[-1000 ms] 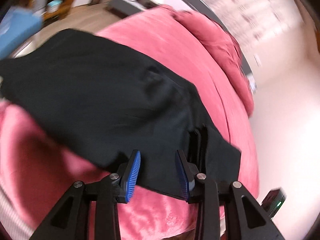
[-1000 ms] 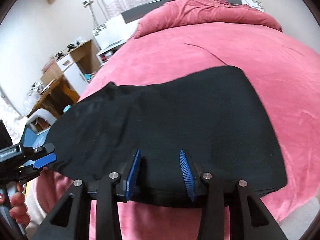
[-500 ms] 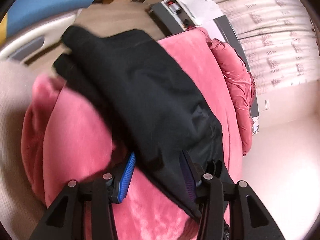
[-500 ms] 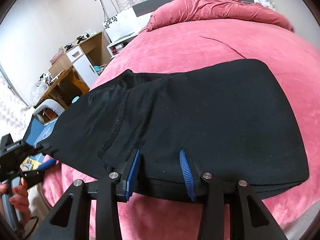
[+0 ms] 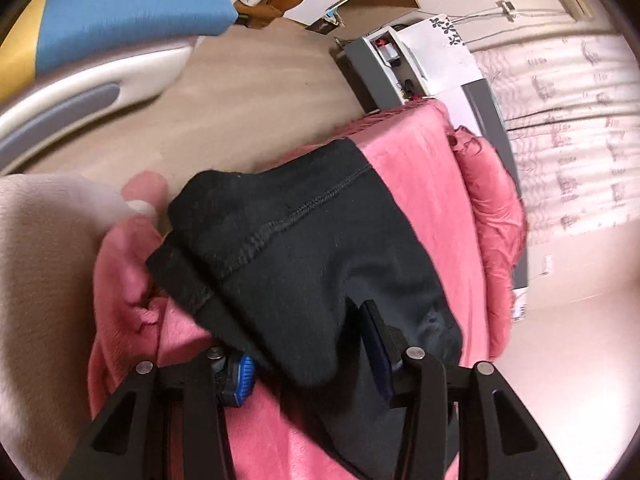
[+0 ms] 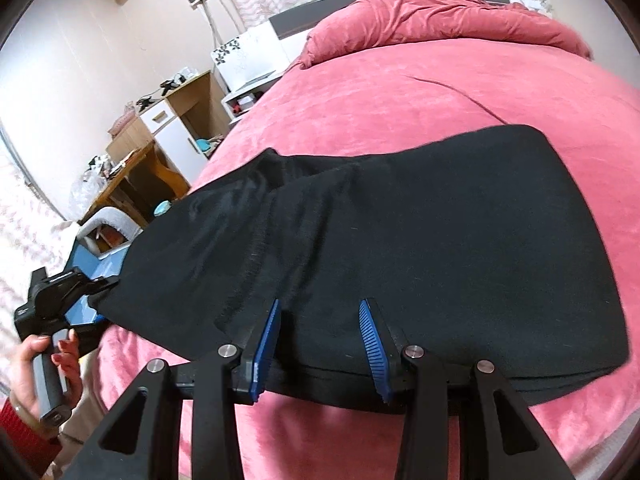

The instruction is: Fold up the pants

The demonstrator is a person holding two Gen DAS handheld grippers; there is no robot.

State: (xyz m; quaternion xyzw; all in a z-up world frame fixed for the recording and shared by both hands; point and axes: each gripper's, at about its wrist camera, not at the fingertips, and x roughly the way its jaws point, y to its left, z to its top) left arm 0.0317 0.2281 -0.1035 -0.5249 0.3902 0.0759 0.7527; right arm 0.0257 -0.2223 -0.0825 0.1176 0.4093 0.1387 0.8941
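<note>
The left gripper (image 5: 308, 360), jaws just closing slightly, straddles a bunched fold of the black pants (image 6: 400, 240). The right gripper (image 6: 320, 344), half open, clamps their near edge on the pink bedspread (image 6: 400, 92).

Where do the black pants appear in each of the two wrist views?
Left wrist view: black pants fill the centre, bunched between the left gripper's fingers.
Right wrist view: spread across the middle, near edge by the right gripper.
Shared landmark: the pink bedspread.
</note>
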